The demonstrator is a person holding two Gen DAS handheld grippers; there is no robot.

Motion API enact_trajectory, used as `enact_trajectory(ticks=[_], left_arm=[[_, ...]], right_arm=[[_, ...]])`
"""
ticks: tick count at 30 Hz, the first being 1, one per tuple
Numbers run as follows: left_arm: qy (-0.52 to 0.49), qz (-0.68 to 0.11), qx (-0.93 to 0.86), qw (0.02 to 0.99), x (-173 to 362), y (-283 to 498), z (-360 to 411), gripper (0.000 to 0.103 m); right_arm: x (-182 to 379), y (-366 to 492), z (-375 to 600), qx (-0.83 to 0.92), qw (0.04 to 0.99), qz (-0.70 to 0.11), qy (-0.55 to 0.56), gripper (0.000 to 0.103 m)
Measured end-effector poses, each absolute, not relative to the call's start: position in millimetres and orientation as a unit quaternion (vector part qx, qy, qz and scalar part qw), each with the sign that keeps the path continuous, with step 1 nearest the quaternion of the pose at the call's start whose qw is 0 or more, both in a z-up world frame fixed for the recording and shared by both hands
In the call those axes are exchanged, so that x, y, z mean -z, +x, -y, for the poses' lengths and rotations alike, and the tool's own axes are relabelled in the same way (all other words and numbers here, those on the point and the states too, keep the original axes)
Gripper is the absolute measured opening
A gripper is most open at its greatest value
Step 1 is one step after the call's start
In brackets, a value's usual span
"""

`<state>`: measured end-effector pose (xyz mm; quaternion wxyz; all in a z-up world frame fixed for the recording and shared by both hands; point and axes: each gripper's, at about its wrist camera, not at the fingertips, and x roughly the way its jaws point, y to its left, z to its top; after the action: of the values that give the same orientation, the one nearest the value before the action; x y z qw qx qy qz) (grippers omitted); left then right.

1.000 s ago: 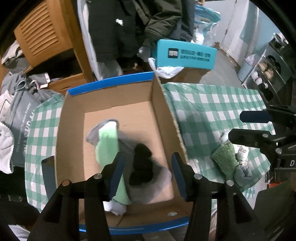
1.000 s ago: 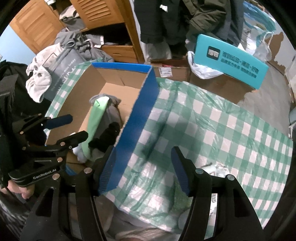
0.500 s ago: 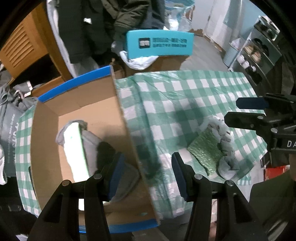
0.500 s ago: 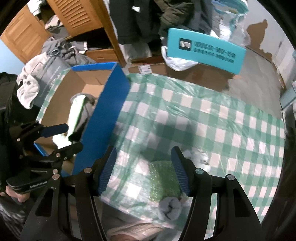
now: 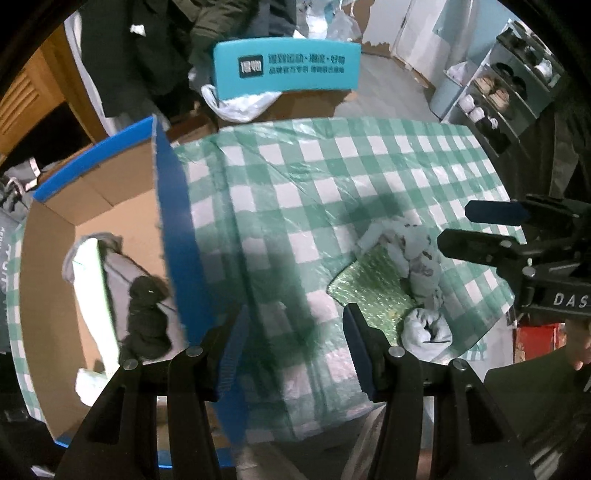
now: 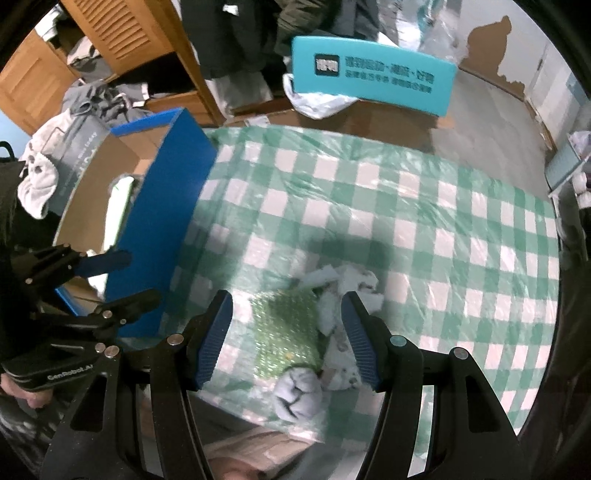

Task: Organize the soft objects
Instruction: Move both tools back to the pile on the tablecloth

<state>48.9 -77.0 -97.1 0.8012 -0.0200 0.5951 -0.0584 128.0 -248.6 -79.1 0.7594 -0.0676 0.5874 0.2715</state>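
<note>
A blue-sided cardboard box (image 5: pixel 173 229) stands at the left of the checked table. Inside lie a grey cloth (image 5: pixel 118 266), a light green item (image 5: pixel 88 266) and a black rolled sock (image 5: pixel 147 317). On the table lie a green sparkly cloth (image 6: pixel 284 332), a white patterned cloth (image 6: pixel 347 284) and a grey rolled sock (image 6: pixel 295 391); they also show in the left wrist view: green cloth (image 5: pixel 373 280), grey sock (image 5: pixel 428 328). My left gripper (image 5: pixel 295 339) is open and empty over the table beside the box. My right gripper (image 6: pixel 288 332) is open, above the green cloth.
The table has a green-white checked plastic cover (image 6: pixel 406 206). A teal sign (image 6: pixel 373 74) stands beyond the far edge. Hanging dark clothes (image 6: pixel 240 33) and wooden furniture (image 6: pixel 110 40) are behind. Shoe shelves (image 5: pixel 495 96) stand at the right.
My left gripper has swung right, from over the box's inside to over the table beside it. My right gripper has moved right, from the box wall to above the pile of cloths.
</note>
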Motion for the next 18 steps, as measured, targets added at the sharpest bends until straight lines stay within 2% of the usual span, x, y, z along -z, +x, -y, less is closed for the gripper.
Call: enact_trajectory(ticks=[18], left_arm=[[-0.013, -0.639, 0.07, 0.766, 147, 56, 119, 0.057]], right_arm=[[154, 113, 292, -0.234, 0.723, -0.647, -0.063, 0.062]])
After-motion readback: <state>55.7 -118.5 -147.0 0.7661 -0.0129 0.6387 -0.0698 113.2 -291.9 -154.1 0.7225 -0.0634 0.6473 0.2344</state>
